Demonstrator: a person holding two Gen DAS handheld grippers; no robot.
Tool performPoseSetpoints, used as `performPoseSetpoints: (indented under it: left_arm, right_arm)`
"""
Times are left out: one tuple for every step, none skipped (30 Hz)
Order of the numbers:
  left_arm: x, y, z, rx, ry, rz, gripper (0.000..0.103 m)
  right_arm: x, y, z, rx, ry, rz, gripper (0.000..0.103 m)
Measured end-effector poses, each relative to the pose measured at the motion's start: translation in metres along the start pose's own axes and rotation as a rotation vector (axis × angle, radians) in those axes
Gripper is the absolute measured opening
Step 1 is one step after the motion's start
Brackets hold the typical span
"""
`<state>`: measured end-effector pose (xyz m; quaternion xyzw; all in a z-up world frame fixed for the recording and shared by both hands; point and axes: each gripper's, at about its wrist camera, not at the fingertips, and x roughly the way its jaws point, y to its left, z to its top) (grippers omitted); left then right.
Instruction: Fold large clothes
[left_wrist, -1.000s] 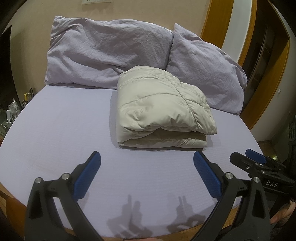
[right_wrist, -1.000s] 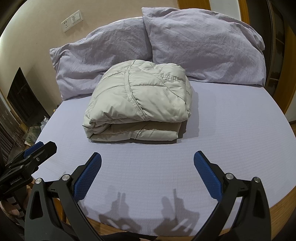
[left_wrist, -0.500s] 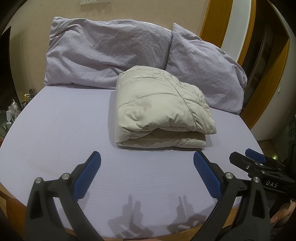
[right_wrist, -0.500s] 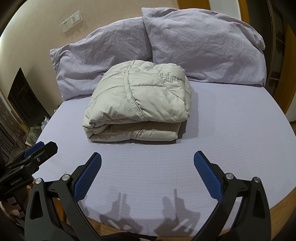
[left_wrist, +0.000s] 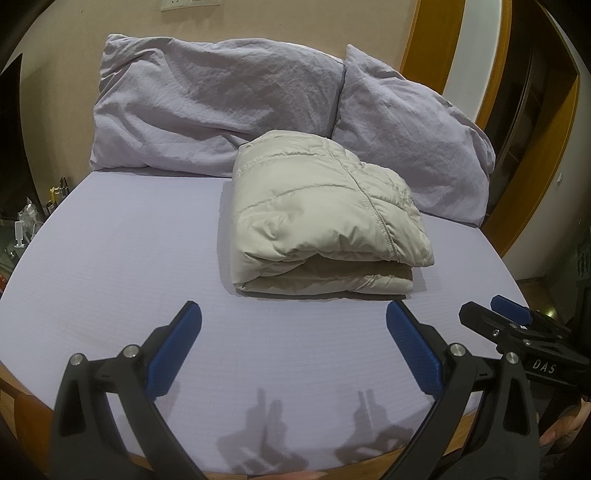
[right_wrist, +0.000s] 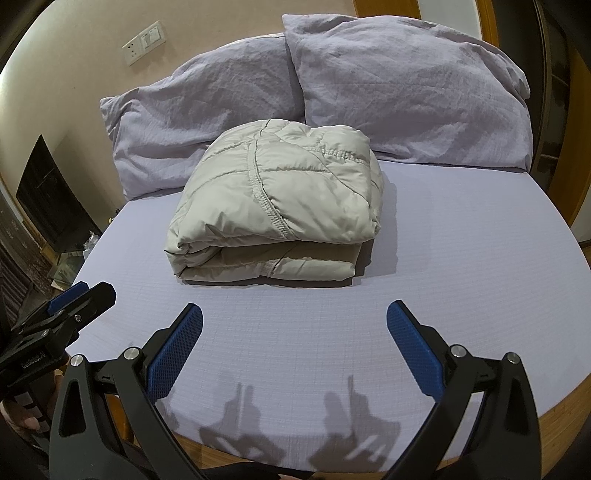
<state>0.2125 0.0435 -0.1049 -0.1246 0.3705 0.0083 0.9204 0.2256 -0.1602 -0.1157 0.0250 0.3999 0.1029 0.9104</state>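
Two grippers hang over the near edge of the bed, both empty, jaws spread wide and blue pads well apart. Left gripper (left_wrist: 293, 345) and right gripper (right_wrist: 294, 345) each sit short of the folded puffer jacket (left_wrist: 317, 221), touching nothing. The jacket, beige and quilted, lies folded in a compact bundle on the lilac bedsheet (left_wrist: 122, 258), its far end just against the two lilac pillows (left_wrist: 218, 92) at the wall.

Left wrist view only: a wooden door frame (left_wrist: 436, 40) to the right, and clutter on a low surface at far left, too small to identify. Right wrist view only: a wall switch plate (right_wrist: 144, 41) above the pillows and a dark panel (right_wrist: 51, 195) beside the bed. Each view catches the other gripper at its edge.
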Motion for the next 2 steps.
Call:
performPoseSetpoints:
  left_arm:
    - [0.0002, -0.0009, 0.0003, -0.001, 0.000, 0.000, 0.100]
    - [0.0001, -0.0007, 0.0002, -0.001, 0.000, 0.000, 0.100]
  right_arm:
    - [0.0000, 0.0000, 0.0000, 0.000, 0.000, 0.000, 0.102]
    - [0.0000, 0.0001, 0.0000, 0.000, 0.000, 0.000, 0.102]
